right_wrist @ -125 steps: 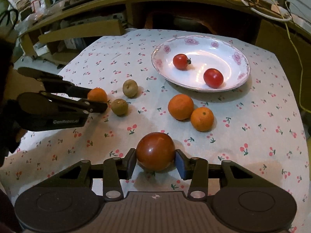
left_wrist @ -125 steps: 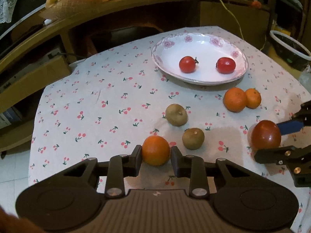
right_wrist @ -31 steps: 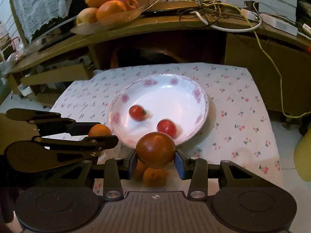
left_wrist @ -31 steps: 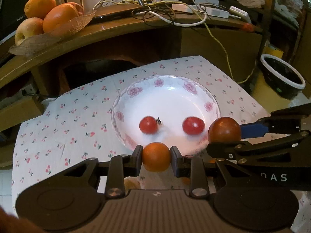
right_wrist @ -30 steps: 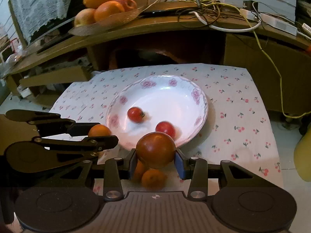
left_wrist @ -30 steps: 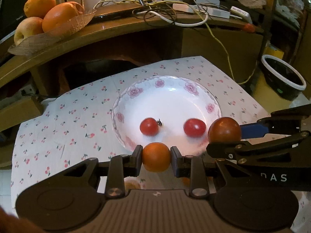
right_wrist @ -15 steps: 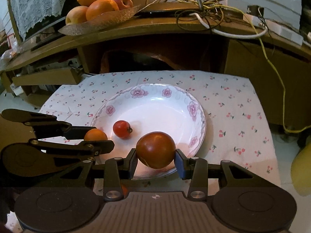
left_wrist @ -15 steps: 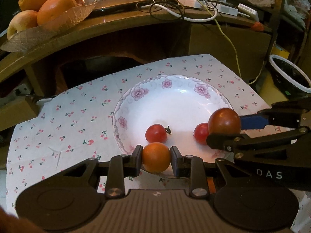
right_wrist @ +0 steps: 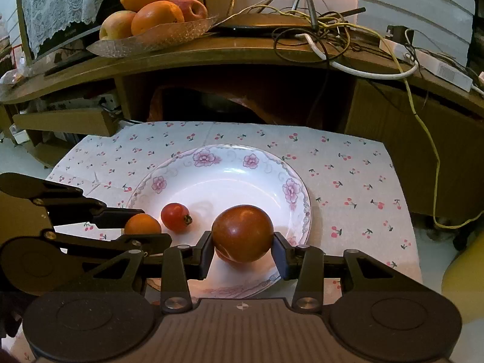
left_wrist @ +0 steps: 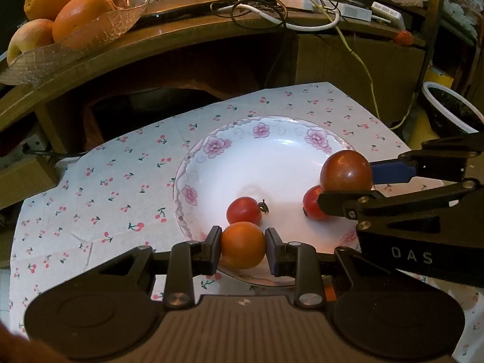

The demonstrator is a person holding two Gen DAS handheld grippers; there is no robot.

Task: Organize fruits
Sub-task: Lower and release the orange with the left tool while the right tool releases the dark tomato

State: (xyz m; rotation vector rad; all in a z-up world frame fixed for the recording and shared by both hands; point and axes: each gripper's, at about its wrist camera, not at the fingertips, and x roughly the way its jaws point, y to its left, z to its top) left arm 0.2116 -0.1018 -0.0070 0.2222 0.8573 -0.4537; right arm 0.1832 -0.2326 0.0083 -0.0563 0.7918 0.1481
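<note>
White china with pink flowers fills the middle of both views: the plate (left_wrist: 211,146) sits on the cherry-print cloth (left_wrist: 115,178) over the worktop, and I have a fruit in each tool above it. My left gripper (left_wrist: 243,243) has its jaws closed on a small orange (left_wrist: 243,245), held over the plate's near rim. My right gripper (right_wrist: 242,249) has its jaws clamped on a large dark-red tomato (right_wrist: 242,233), held over the right half of the plate.

Two small tomatoes lie in the plate already. One with a stem (left_wrist: 244,210) sits just beyond the orange; the other (left_wrist: 313,202) is half hidden under the big tomato and the right tool in the left view, and hidden entirely in the right view.

I judge the job partly done: two fruits are placed, two are ready to set down. I cannot tell whether more fruit waits on the cloth, as both tool bodies cover the near part. Neither held fruit looks to be resting on the china yet.

On the wooden shelf behind, a glass dish (right_wrist: 157,40) holds other fruit.
</note>
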